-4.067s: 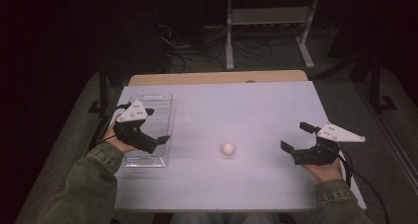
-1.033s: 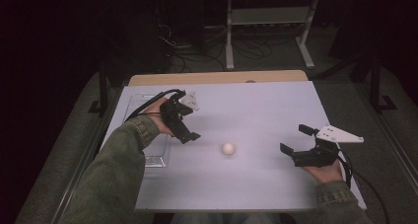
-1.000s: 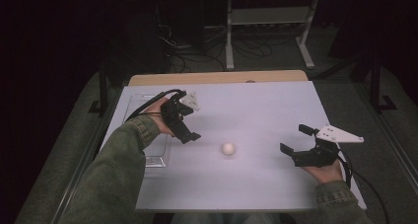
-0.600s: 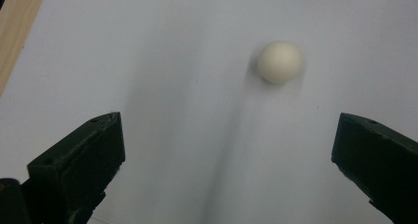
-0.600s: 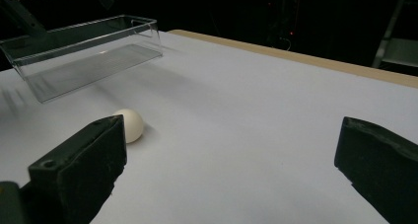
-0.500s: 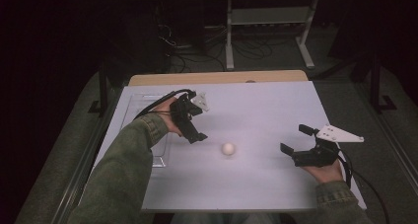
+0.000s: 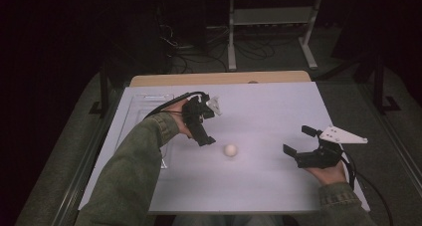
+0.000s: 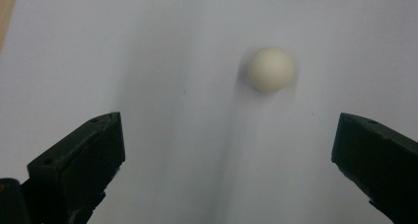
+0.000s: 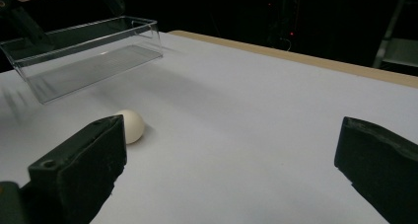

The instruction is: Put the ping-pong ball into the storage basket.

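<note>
Broadly, a white table (image 7: 259, 106) takes up most of the high view, with a strip of bare wood along its far edge and dark floor around it. On its left part lies a clear plastic tray (image 7: 137, 116), long and shallow; the person's green left sleeve crosses over its near end. In the right gripper view the same tray (image 9: 93, 49) sits beyond the ball, empty as far as its transparent walls let one see.

Next in size come the two grippers. The left gripper (image 7: 205, 139) is held above the table near its middle, pointing down and toward the ball, just to the ball's left and a little farther from the person. Its jaws stand wide apart with nothing between them; in the left gripper view they frame bare table, with the ball ahead of them and apart from both. The right gripper (image 7: 298, 145) rests low near the right side, well apart from the ball, its jaws also spread wide and empty.

Smallest is the white ball (image 7: 230, 150), lying on the table roughly at its centre, between the two grippers and nearer the left one, touching neither. In the left gripper view the ball (image 8: 271, 69) sits right of the midline
</note>
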### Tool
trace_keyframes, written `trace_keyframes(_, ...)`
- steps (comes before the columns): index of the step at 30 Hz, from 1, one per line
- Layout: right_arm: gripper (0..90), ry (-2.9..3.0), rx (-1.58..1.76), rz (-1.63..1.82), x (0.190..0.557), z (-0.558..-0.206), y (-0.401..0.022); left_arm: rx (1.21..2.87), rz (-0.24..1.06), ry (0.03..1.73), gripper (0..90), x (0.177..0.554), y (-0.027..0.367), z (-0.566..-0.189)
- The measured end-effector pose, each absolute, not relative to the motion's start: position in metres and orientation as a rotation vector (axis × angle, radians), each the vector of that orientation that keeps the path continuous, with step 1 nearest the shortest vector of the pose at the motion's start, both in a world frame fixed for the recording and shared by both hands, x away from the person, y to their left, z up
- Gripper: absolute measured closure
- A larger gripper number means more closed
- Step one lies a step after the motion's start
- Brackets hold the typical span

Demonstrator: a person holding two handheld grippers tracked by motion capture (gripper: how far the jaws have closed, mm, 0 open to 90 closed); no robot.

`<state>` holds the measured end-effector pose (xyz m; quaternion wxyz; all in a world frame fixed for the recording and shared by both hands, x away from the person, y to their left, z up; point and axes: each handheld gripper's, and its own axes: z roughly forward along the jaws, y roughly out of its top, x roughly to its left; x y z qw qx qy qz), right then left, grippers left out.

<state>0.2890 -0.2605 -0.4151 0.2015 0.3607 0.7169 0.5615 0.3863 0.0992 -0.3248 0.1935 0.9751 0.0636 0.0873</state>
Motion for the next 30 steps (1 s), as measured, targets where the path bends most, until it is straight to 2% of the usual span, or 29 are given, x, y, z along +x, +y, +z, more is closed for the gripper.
trace_keyframes(30,0.0,1.996,1.0,1.575,0.288,-0.414,-0.261,2.771,0.183,0.105,0.0,0.394,0.075,-0.341)
